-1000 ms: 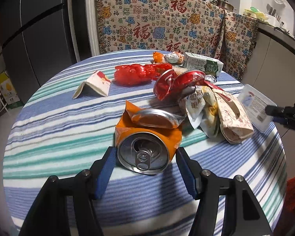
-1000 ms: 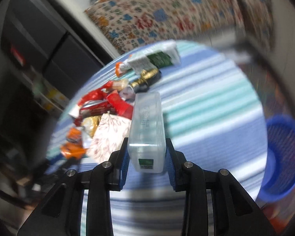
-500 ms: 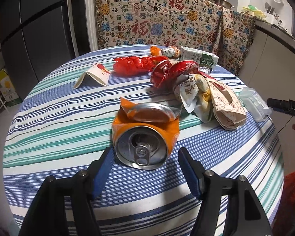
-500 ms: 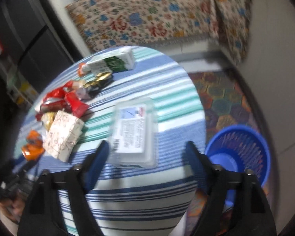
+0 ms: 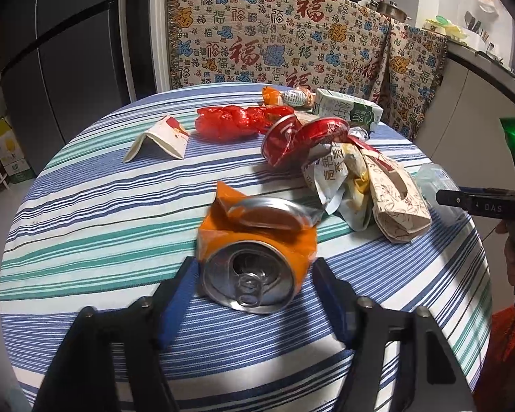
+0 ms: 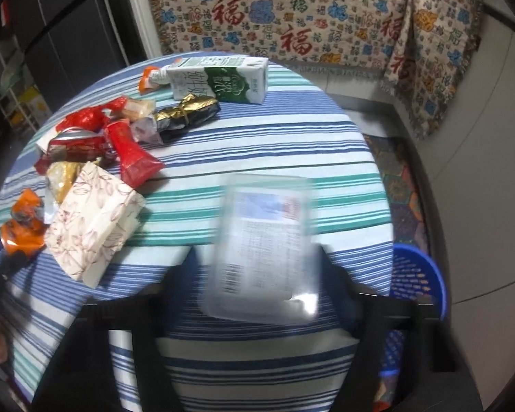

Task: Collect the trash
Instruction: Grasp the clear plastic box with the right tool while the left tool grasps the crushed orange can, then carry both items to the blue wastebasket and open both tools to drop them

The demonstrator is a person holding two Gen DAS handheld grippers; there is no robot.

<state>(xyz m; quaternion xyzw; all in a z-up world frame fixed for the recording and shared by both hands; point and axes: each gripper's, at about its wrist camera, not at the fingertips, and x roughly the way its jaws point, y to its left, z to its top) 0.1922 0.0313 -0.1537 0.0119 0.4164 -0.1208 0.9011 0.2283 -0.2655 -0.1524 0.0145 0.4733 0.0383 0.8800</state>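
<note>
R gripper (image 6: pixel 257 274) let go clear plastic box (image 6: pixel 262 250), box now flat; jaws closing again around it.

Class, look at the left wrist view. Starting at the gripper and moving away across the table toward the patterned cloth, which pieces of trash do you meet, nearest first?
Crushed orange can → crushed red can → red plastic wrapper → green-and-white carton.

1. Left wrist view: sharp; light from above, short shadows fall toward the camera under the crushed orange can (image 5: pixel 254 267).
2. Glare on the can's silver top.
3. Right wrist view: motion-blurred, worst on the clear plastic box (image 6: pixel 264 250).
4. Both views: fisheye bending, black vignette at the corners; dim background.
</note>
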